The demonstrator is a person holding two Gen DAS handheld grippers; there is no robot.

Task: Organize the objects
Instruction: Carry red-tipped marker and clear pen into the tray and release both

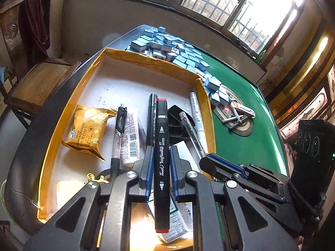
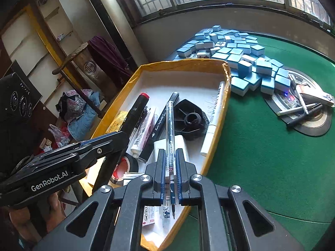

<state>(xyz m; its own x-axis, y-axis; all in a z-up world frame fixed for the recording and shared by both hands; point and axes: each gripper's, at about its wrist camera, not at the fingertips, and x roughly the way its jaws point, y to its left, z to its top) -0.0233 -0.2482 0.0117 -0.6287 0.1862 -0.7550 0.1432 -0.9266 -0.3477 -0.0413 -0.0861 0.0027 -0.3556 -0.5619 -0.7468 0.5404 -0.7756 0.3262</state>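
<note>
Two pens are up off the pile, one in each of my grippers. My left gripper is pinched on a black art marker with red end caps; its barrel reads "Touch TongNianBiJi ART MARKER", with "BROAD" printed nearer the far cap. It points toward 12 o'clock over the cardboard box. My right gripper is pressed on a clear ballpoint pen, tip toward me, barrel running to 12 o'clock above the same box.

Inside the box, at 9 o'clock of the marker, lies a yellow snack packet marked "SANDWICH CRACKERS", and between them a black-grip pen beside a white tube with a barcode. At 2 o'clock sits a black plastic piece and a white marker along the box wall. Some faint handwriting on the box floor I cannot read.

Beyond the box, at 1 o'clock, blue mahjong tiles are heaped on the green table. From the right wrist, my left gripper's body reads "GenRobot.AI".
</note>
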